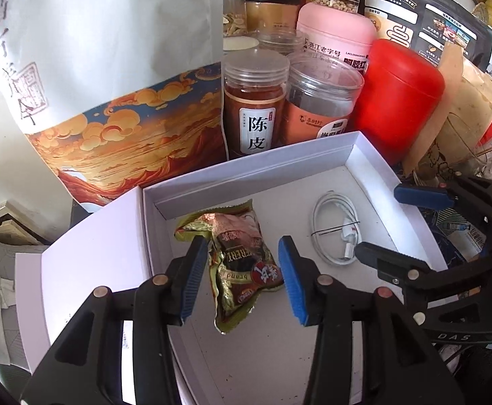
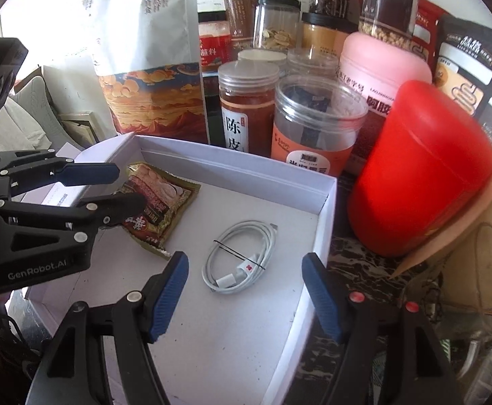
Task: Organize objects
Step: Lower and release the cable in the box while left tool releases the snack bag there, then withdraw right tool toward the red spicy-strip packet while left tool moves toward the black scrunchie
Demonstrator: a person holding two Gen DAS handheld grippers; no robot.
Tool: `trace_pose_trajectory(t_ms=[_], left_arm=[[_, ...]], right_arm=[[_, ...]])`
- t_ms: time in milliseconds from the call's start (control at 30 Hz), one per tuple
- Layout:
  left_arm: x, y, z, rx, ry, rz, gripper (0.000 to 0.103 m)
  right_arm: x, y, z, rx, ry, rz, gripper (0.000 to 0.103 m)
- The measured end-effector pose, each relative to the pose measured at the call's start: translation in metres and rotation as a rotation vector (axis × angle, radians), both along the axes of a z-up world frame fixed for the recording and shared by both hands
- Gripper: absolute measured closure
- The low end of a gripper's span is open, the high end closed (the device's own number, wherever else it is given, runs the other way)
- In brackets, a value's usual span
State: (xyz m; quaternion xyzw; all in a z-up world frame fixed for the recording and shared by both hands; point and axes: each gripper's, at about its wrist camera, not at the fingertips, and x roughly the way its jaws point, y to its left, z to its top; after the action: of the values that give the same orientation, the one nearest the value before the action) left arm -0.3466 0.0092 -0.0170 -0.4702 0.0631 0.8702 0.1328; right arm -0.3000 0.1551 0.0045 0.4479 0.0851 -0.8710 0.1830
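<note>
The left gripper (image 1: 244,278) tilts steeply down over the shallow white cardboard box (image 1: 246,172), jaws spread either side of the crinkled gold-and-brown foil snack packet (image 1: 239,260) without pressing it. The right gripper (image 2: 246,293) angles likewise, jaws spread and empty. The coiled white charging cable (image 2: 242,256) lies at the packet's four o'clock.

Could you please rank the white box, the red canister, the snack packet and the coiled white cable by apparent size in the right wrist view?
1. white box
2. red canister, though nearness may inflate it
3. snack packet, partly hidden
4. coiled white cable, close to the packet
</note>
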Motion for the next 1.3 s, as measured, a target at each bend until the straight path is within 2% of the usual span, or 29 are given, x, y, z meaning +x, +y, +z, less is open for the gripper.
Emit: trace_pose_trajectory(t_ms=[200,600,967,1300], left_arm=[[0.010,-0.011,0.028,-0.004,0.042,0.009,0.061],[0.070,-0.015,0.091,-0.027,0.109,0.020,0.061],[0.123,-0.010,0.129,-0.031,0.156,0.031,0.061],[0.189,-0.009,0.151,-0.036,0.192,0.041,0.061]], right_arm=[[0.020,-0.001,0.023,-0.010,0.036,0.010,0.033],[0.070,0.003,0.066,-0.024,0.113,0.002,0.033],[0.122,0.013,0.094,-0.032,0.170,-0.004,0.033],[0.180,0.017,0.106,-0.047,0.219,0.004,0.033]])
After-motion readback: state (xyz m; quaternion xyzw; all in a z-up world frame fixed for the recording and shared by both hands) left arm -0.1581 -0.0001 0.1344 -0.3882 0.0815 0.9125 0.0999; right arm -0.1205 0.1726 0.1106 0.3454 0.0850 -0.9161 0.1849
